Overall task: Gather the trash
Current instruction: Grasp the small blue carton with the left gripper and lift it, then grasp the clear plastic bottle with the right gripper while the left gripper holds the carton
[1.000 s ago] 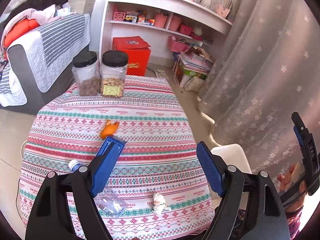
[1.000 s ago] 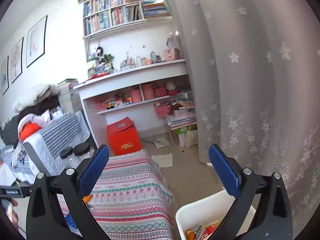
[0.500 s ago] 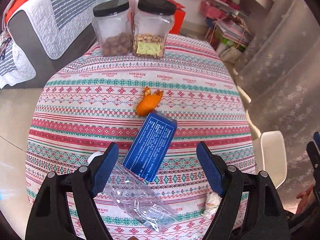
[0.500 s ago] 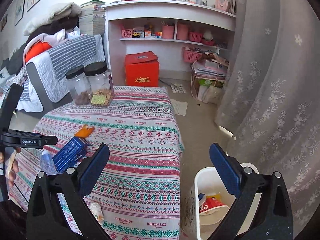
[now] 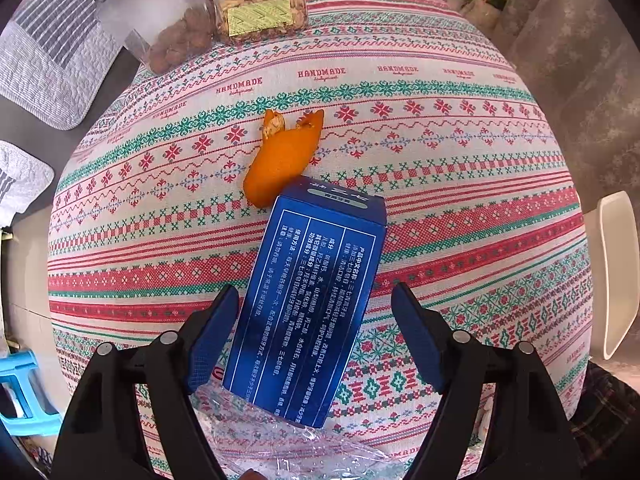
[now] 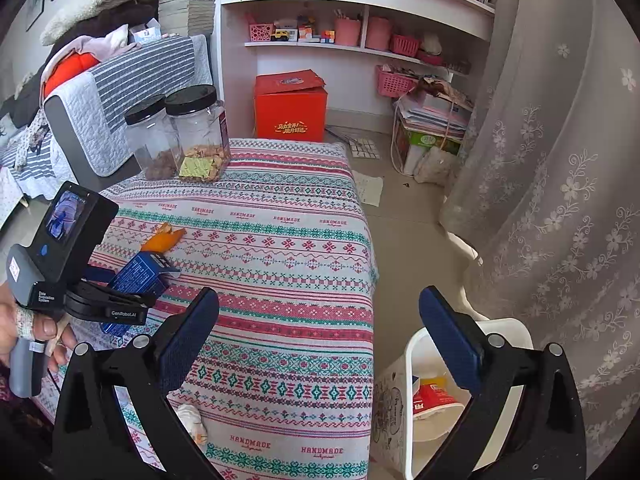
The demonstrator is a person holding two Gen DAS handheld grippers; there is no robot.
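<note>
Left gripper [image 5: 316,304]: jaws closing around a rectangular blue cardboard box [image 5: 312,292] lying on the striped patterned tablecloth [image 5: 440,184], pads not yet touching. Right gripper [image 6: 320,336]: wide open, empty, above the white plastic bin [image 6: 412,400].

We note the tablecloth [image 5: 440,128] — banded red, green and white cross-stitch motifs. Box [image 5: 312,296]: deep blue, white print. Peel [image 5: 280,160]: orange. Jar lids [image 6: 191,94] black; floor carton [image 6: 290,106] red; bin [image 6: 416,360] white — curtain [image 6: 560,200] grey with white flowers.
</note>
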